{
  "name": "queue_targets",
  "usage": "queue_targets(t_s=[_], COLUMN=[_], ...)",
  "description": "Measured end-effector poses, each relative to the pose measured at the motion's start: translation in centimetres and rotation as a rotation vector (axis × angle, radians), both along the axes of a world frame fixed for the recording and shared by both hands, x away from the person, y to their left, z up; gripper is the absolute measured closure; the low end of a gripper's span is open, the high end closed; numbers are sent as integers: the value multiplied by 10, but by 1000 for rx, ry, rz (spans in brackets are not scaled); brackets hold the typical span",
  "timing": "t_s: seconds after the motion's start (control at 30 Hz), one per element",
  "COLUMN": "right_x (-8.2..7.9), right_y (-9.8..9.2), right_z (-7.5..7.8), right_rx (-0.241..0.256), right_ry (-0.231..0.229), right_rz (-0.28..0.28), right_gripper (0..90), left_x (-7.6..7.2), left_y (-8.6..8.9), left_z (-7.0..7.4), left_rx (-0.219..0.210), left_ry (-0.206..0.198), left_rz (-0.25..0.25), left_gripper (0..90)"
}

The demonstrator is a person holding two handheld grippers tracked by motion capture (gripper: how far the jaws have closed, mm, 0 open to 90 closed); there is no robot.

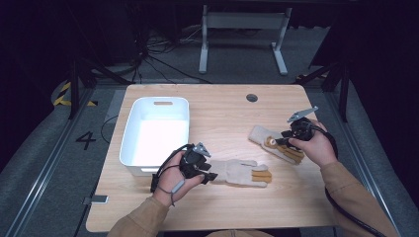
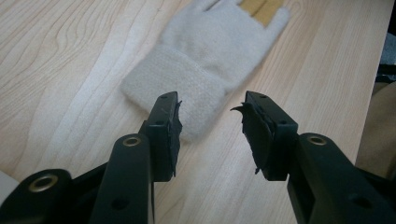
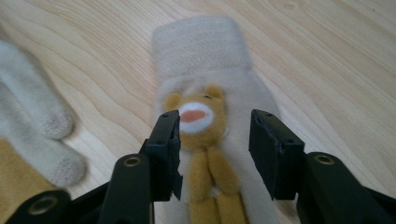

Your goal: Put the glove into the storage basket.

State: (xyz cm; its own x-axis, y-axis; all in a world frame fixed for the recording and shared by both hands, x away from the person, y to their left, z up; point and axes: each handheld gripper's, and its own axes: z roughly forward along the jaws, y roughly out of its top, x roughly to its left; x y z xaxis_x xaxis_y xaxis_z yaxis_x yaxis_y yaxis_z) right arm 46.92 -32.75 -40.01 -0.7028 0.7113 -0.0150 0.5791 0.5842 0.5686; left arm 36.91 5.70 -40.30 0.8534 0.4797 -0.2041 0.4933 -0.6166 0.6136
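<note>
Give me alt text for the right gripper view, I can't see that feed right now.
The right tongs are open, poised over a beige glove with a brown bear face lying flat on the wooden table, one jaw on each side of the bear. Fingertips of a second glove lie at the left edge.

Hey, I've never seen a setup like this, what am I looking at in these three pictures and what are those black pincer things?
A person sits at a light wooden table holding a hand-held claw in each hand. One picture looks down from above; the other two come from cameras riding on each claw. The left claw stands open at the cuff of a cream knitted glove. The right claw stands open over a second cream glove with a tan bear face. Neither claw holds anything. A white plastic bin sits on the table's left.
</note>
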Motion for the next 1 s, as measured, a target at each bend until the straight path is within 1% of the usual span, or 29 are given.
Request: queue_targets(t_s=[0.1, 0.2, 0.27, 0.4, 0.5, 0.57, 0.7, 0.73, 0.8, 0.9, 1.0], right_x=[4, 7, 8, 9, 7, 5, 5, 5, 5, 4, 3], right_y=[-4, -6, -7, -6, -7, -7, -6, -6, -6, -5, -4], right_z=[-3, -5, -7, -13, -17, -21, -29, -30, -32, -33, -32], right_rx=[16, 29, 41, 29, 16, -2, -43, -49, -45, -58, -62], right_ry=[5, 1, 10, 19, 32, 54, 76, 79, 89, 91, 110], right_rz=[-19, -24, -24, -17, -5, 6, 28, 30, 29, 28, 25], right_gripper=[481, 441, 417, 413, 461, 477, 517, 528, 555, 628, 721], left_x=[1, 1, 2, 1, 2, 2, 3, 3, 3, 3, 3], left_y=[-1, -2, -3, -4, -5, -5, -5, -5, -6, -6, -7], left_z=[0, 0, 0, 0, 0, 0, 0, 0, 0, -1, -1], left_rx=[-2, 1, 2, 4, 2, 2, 0, 0, 1, 4, 4], left_ry=[-2, -2, -2, -2, -3, -1, -5, -5, -3, -2, -3], left_rz=[-4, -6, -5, -13, -14, -13, -12, -14, -15, -17, -15], left_gripper=[572, 572, 573, 572, 572, 572, 570, 570, 570, 569, 569])
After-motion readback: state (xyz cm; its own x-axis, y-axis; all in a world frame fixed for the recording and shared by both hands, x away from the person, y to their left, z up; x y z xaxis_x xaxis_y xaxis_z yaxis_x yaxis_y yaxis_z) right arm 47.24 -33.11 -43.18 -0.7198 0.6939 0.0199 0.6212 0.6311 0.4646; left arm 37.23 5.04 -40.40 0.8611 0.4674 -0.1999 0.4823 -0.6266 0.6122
